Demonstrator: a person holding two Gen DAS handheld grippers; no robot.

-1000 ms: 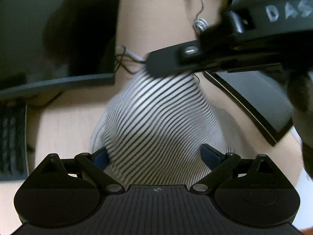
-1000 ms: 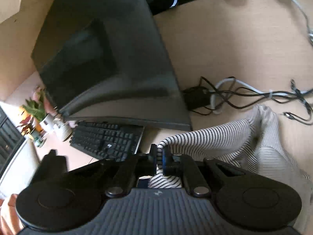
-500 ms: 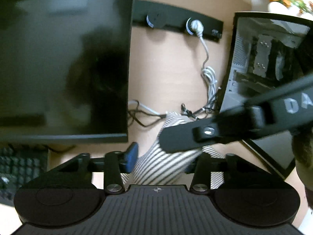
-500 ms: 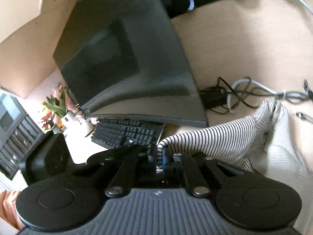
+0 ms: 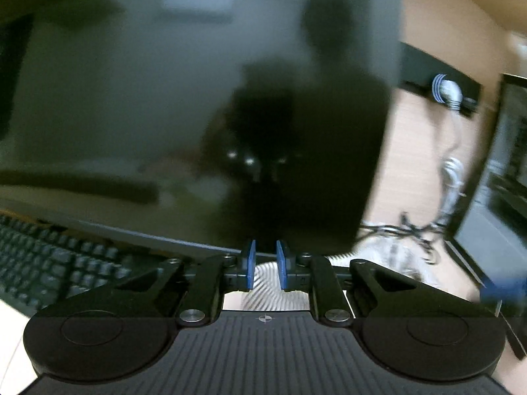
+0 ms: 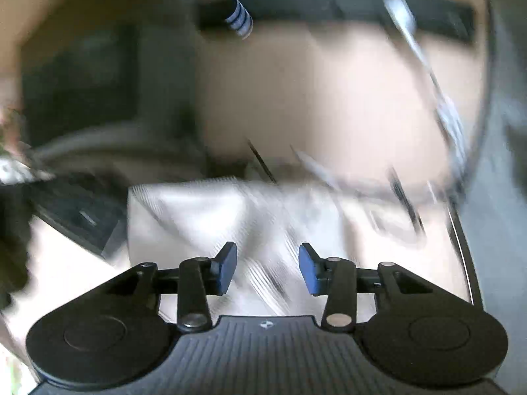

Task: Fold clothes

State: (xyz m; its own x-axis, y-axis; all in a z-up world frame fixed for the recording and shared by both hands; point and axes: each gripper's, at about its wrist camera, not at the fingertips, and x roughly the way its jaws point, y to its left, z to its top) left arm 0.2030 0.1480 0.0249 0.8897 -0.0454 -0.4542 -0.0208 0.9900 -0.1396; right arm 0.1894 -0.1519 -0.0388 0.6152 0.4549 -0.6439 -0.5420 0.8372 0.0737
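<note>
The black-and-white striped garment (image 6: 204, 217) lies bunched on the light wooden desk (image 6: 329, 98), blurred by motion in the right wrist view. My right gripper (image 6: 267, 268) is open and empty just above it. In the left wrist view the garment (image 5: 266, 279) shows beneath and between my left gripper's (image 5: 265, 265) blue pads, which stand a narrow gap apart with striped cloth showing in the gap. More of the garment (image 5: 388, 250) lies to the right.
A large dark monitor (image 5: 184, 105) fills the view ahead of the left gripper, with a black keyboard (image 5: 49, 260) at lower left. Tangled cables (image 5: 418, 230) and a black computer case (image 5: 494, 197) stand at the right. A black power strip (image 6: 329, 6) runs along the back.
My right gripper has opened and let go of the garment's edge. My left gripper's jaws have narrowed to a small gap and swung left towards the monitor. Both views are motion-blurred.
</note>
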